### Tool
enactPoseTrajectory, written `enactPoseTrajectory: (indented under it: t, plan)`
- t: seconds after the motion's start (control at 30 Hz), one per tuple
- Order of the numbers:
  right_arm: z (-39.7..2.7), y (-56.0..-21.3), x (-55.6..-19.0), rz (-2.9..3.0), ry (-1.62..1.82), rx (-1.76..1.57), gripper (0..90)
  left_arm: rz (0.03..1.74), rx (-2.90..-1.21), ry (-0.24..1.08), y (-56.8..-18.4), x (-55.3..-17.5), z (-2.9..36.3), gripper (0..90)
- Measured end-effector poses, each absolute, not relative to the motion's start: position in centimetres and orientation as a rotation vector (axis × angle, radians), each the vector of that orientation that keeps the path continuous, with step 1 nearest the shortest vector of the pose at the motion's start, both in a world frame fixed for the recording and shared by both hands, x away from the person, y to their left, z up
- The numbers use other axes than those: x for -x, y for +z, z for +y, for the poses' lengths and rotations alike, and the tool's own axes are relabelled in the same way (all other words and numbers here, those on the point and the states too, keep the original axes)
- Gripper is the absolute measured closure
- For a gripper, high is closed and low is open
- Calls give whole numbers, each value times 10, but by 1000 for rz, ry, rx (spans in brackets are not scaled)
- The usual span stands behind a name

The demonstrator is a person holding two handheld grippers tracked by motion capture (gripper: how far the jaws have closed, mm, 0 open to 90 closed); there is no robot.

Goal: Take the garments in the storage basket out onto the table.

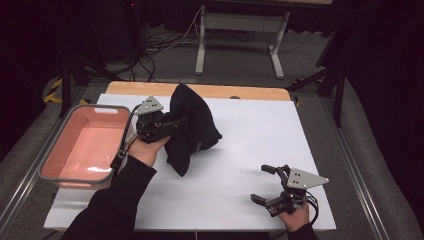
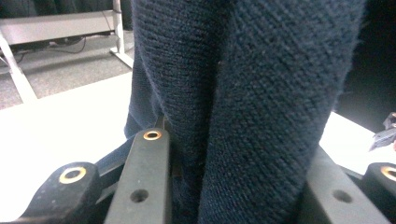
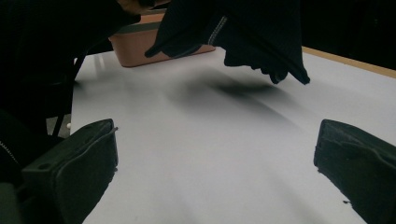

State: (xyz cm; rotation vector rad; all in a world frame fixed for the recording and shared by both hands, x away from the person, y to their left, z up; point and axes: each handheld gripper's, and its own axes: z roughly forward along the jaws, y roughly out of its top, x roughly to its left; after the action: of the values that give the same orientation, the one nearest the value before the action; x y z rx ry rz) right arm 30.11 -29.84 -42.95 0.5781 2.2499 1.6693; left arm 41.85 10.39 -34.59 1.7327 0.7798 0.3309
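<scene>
Near the table's [image 1: 300,125] far-left area, the left gripper [image 1: 172,124] clamps a dark knit garment [image 1: 192,125], lifted clear, long axis vertical, hanging downward beside the pink bin [image 1: 55,155]. At the near-right corner, the right gripper [image 1: 265,184] rests, jaws apart, holding nothing.

The garment [image 2: 261,93] clamped in my left gripper [image 1: 172,124] is dark navy knit cloth, matt, its fine ribbed stitch and a slight fuzz plain in the left gripper view. My jaws there are matt black plastic with brass-coloured rings set in them. In the right gripper view a hem of pale stitching runs along the cloth. My right gripper [image 1: 263,184] has rough, matt black pads [image 3: 74,168]. The table [image 1: 250,145] is covered in smooth, matt white sheet, with bare wood at the far edge. The pink basin [image 1: 65,167] looks like glossy plastic with a grey rim.
</scene>
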Motion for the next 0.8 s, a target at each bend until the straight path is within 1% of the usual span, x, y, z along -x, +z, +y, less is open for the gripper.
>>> enactPoseTrajectory:
  t: [0.23, 0.5, 0.63, 0.8]
  plan:
    - [-300, -429, -299, 2243, 1670, -582, 5, 789, -1751, 324, -361, -422, 86, 687]
    - [-300, -430, -300, 2245, 1674, -585, 5, 789, -1768, 310, -374, -424, 76, 685]
    - [-300, -430, -300, 2244, 1675, -588, 5, 789, -1767, 291, -380, -425, 73, 679]
    - [-300, -430, -300, 2246, 1677, -588, 5, 781, -1806, 253, -391, -426, 63, 659]
